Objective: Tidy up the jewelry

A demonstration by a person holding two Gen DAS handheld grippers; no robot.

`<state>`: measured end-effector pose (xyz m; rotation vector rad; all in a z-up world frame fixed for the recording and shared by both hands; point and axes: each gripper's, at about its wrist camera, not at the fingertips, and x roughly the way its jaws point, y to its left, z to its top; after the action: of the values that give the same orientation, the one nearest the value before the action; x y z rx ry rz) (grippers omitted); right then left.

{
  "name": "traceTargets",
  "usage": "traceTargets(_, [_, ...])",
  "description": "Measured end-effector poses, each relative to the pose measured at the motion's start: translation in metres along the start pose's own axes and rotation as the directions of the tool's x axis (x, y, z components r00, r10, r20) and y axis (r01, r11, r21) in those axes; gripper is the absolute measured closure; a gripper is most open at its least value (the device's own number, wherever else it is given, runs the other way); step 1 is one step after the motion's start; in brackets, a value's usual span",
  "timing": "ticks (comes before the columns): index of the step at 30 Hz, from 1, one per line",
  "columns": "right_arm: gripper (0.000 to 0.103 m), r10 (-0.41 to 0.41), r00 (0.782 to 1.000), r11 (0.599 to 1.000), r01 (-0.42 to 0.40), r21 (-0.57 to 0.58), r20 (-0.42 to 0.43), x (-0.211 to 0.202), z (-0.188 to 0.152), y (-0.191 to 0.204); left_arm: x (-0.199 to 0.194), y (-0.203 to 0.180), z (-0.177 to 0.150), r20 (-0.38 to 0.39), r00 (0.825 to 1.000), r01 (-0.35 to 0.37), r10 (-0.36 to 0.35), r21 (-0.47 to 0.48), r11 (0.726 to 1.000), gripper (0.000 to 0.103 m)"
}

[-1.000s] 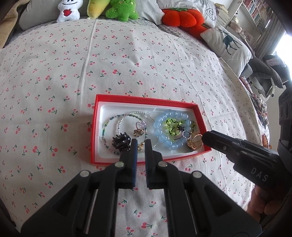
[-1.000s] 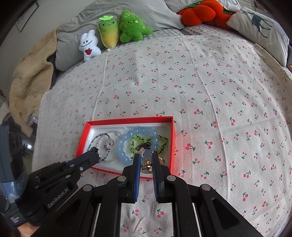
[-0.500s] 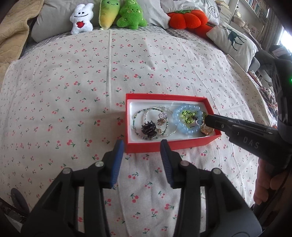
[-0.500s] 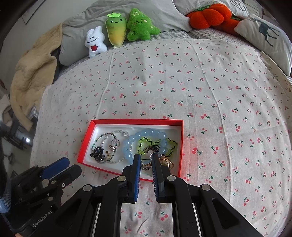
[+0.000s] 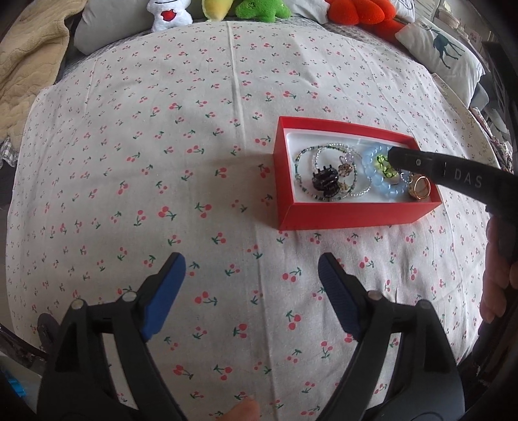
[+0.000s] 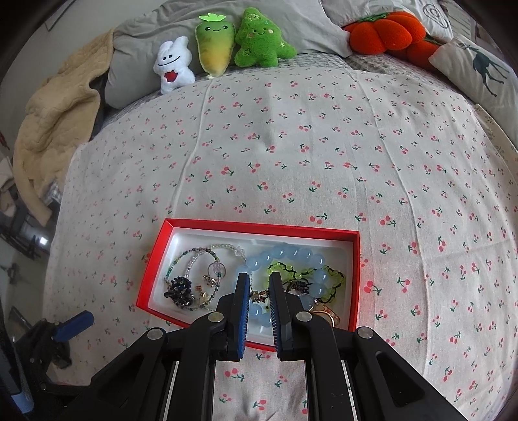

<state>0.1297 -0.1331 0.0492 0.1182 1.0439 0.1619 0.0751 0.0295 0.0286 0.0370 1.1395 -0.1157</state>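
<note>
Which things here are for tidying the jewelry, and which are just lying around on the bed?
For the job: red box, blue bead bracelet, green bracelet, thin bead bracelets, black hair clip, gold ring.

Just lying about: white plush, carrot plush, green plush, orange cushion, deer pillow, beige blanket.

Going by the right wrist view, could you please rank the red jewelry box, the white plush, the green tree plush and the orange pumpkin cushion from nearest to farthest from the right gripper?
From the right gripper:
1. Red jewelry box, directly under its tips.
2. White plush, far back on the left.
3. Green tree plush, far back near centre; too close to the white plush to rank firmly.
4. Orange pumpkin cushion, far back on the right.
</note>
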Motion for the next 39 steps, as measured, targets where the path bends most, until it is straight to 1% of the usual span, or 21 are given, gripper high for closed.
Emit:
traceTargets(9, [0.089, -0.031, 1.000, 0.999, 0.031, -0.008, 0.005, 0.007, 0.004, 0.005, 0.003, 0.002, -0.002, -0.005, 0.999, -0.043, 0.043, 0.007, 0.999, 0.009])
traceTargets(15, [0.086, -0.031, 0.999, 0.999, 0.031, -0.024, -0.016, 0.004, 0.003, 0.006, 0.004, 0.002, -0.001, -0.011, 0.999, -0.047, 0.047, 0.002, 0.999, 0.008])
traceTargets(18, [0.083, -0.034, 0.999, 0.999, 0.034, -0.031, -0.012, -0.002, 0.000, 0.005, 0.004, 0.002, -0.001, -0.013, 0.999, -0.053, 0.053, 0.001, 0.999, 0.008])
traceTargets(20, [0.077, -0.038, 0.999, 0.999, 0.038, -0.032, -0.001, -0.009, -0.002, 0.003, 0.003, 0.002, -0.002, -0.012, 0.998, -0.056, 0.056, -0.002, 0.998, 0.008])
traceTargets(21, [0.068, -0.037, 0.999, 0.999, 0.037, -0.031, 0.003, -0.012, -0.004, 0.002, 0.002, 0.001, -0.003, -0.013, 0.998, -0.057, 0.057, -0.005, 0.998, 0.008])
traceTargets(22, [0.049, -0.035, 0.999, 0.999, 0.036, -0.028, 0.008, -0.016, -0.006, 0.000, 0.002, 0.001, -0.004, -0.015, 0.998, -0.056, 0.056, -0.007, 0.998, 0.008])
traceTargets(23, [0.041, -0.034, 0.999, 0.999, 0.035, -0.022, 0.017, -0.021, -0.008, -0.002, 0.002, 0.001, -0.005, -0.019, 0.998, -0.053, 0.053, -0.010, 0.999, 0.008])
traceTargets(24, [0.036, -0.035, 0.999, 0.999, 0.035, -0.017, 0.031, -0.025, -0.010, -0.004, 0.002, 0.001, -0.006, -0.023, 0.999, -0.050, 0.050, -0.014, 0.999, 0.008])
traceTargets(30, [0.036, -0.040, 0.999, 0.999, 0.041, -0.020, 0.024, -0.043, -0.023, -0.015, 0.001, -0.001, -0.014, -0.034, 0.999, -0.043, 0.042, -0.030, 0.999, 0.008])
traceTargets(32, [0.030, -0.050, 0.999, 0.998, 0.050, -0.024, 0.016, -0.047, -0.030, -0.019, 0.000, -0.001, -0.017, -0.036, 0.999, -0.038, 0.037, -0.035, 0.999, 0.008])
traceTargets(34, [0.018, -0.067, 0.998, 0.997, 0.067, -0.034, 0.010, -0.050, -0.037, -0.020, -0.002, -0.001, -0.020, -0.036, 0.999, -0.035, 0.034, -0.042, 0.998, 0.008])
traceTargets(36, [0.017, -0.087, 0.996, 0.995, 0.088, -0.057, 0.007, -0.054, -0.045, -0.021, -0.004, -0.003, -0.023, -0.031, 0.999, -0.039, 0.038, -0.046, 0.998, 0.008])
traceTargets(39, [0.011, -0.122, 0.993, 0.988, 0.122, -0.094, 0.003, -0.057, -0.058, -0.021, -0.008, -0.005, -0.028, -0.025, 0.998, -0.051, 0.050, -0.043, 0.998, 0.008])
